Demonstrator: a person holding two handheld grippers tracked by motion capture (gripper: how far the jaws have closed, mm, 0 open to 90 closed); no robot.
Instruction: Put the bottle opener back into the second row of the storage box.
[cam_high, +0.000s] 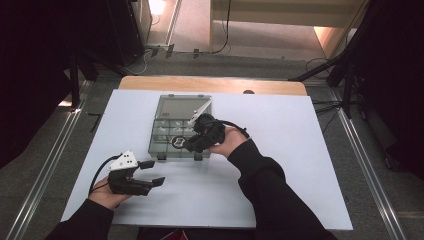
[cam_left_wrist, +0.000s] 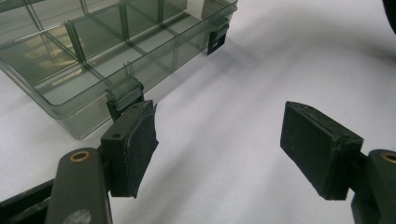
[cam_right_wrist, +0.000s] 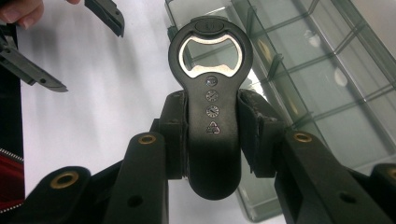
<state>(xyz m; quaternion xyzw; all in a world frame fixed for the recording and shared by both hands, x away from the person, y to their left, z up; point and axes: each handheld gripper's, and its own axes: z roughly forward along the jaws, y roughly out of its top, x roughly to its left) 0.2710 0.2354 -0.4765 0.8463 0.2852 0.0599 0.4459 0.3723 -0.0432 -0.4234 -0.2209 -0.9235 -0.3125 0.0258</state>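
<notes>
Carrying is the step in hand, by my reading: the right claw (cam_right_wrist: 212, 140) is clamped on the black handle of a bottle opener (cam_right_wrist: 211, 93), one pad on each side, and holds it over the near edge of a clear compartment organiser box (cam_high: 172, 131). Whether the opener is on its way in or out of a compartment I cannot tell. If it is to go in, the next move calls for picking one cell, tipping the metal head down into it and only then spreading the jaws.

Lower left in the high view, nearest the person, the left claw (cam_high: 151, 172) rests on the white bench (cam_high: 280, 165), jaws spread wide with nothing between them, well short of the box. Farther up, at mid frame, the right hand (cam_high: 227, 142) has its claw at the box's front edge.

The right gripper view gives what the high view blurs: the opener's steel mouth, the small round marks on its handle, and how squarely the pads sit. The left gripper view (cam_left_wrist: 217, 149) adds the box's dark front latches (cam_left_wrist: 125, 95) and empty dividers, in the upper left of its frame.
</notes>
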